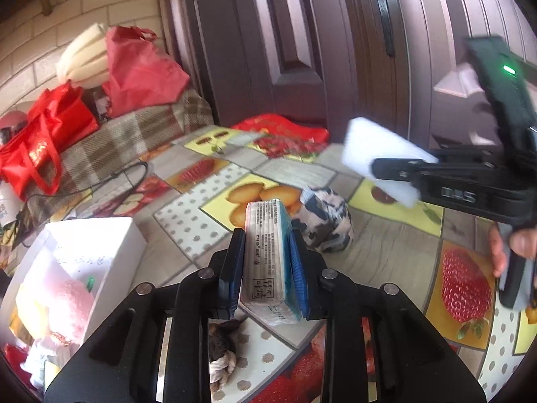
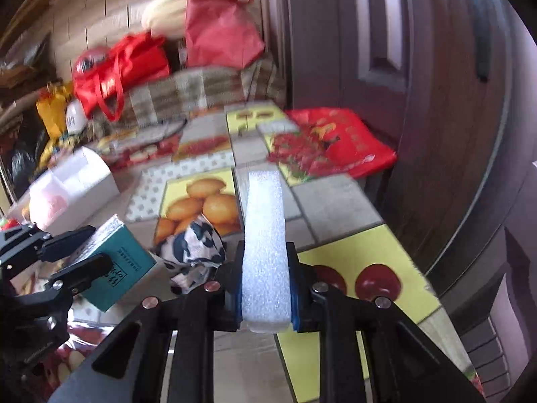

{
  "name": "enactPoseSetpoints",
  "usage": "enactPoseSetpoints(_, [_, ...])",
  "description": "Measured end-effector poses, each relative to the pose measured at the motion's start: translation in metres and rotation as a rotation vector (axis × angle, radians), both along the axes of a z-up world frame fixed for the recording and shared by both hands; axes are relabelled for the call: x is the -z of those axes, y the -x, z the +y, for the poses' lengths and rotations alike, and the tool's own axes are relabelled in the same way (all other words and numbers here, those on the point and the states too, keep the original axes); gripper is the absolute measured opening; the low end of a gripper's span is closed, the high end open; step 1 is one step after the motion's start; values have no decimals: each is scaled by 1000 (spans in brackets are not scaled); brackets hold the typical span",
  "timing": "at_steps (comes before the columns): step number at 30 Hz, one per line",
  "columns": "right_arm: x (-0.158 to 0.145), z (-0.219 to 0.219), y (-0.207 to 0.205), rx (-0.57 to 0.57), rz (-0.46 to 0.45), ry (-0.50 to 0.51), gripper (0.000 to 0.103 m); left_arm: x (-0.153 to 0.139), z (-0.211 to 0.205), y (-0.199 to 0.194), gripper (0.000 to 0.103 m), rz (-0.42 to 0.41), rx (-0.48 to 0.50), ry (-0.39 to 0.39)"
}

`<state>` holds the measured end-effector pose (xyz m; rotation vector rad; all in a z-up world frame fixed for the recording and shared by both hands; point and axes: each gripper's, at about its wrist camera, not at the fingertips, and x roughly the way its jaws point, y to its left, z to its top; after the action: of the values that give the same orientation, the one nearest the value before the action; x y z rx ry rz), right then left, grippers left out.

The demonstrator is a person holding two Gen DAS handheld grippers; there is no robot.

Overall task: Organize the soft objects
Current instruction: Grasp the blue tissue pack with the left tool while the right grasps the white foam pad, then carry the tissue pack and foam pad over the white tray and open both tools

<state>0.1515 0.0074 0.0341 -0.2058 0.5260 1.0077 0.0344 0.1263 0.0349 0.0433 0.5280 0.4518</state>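
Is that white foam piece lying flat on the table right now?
No, the white foam piece is clamped upright between the pads of the right gripper, lifted off the fruit-patterned tablecloth.

Table [image 1: 188,221] with a fruit-print oilcloth: strawberries, oranges, apples. Directly on it: black-and-white patterned cloth bundle [image 1: 324,220] mid-table, open white box [image 1: 110,245] at left edge, red bag [image 2: 339,144] lying flat at the far end by the dark door. Checked fabric [image 1: 134,134] far left, blurred.

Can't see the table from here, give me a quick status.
Left gripper shut on tissue pack. Right gripper shut on white foam block. Both lifted. Patterned cloth bundle on table between them.
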Motion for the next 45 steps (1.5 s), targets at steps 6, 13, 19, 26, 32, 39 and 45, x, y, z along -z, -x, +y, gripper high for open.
enactPoseSetpoints(6, [-5, -18, 44, -45, -71, -98, 19, -10, 1, 33, 25, -132, -118, -7])
enactPoseSetpoints(13, [-6, 7, 86, -114, -73, -115, 20, -15, -7, 67, 26, -167, -164, -87])
enactPoseSetpoints(19, [-6, 43, 128, -204, -107, -102, 20, -16, 12, 110, 26, -200, -276, -105])
enactPoseSetpoints(26, [-5, 88, 175, -318, -116, -102, 20, -14, 55, 177, 26, -216, -432, -107])
enactPoseSetpoints(32, [-1, 140, 211, -412, -125, -53, 20, -8, 119, 219, 26, -232, -610, -11])
enactPoseSetpoints(39, [8, 203, 231, -469, -119, 50, 19, -6, 147, 206, 26, -188, -638, -44])
enactPoseSetpoints(45, [9, 235, 232, -431, -120, 58, 19, -3, 173, 212, 26, -208, -687, 42])
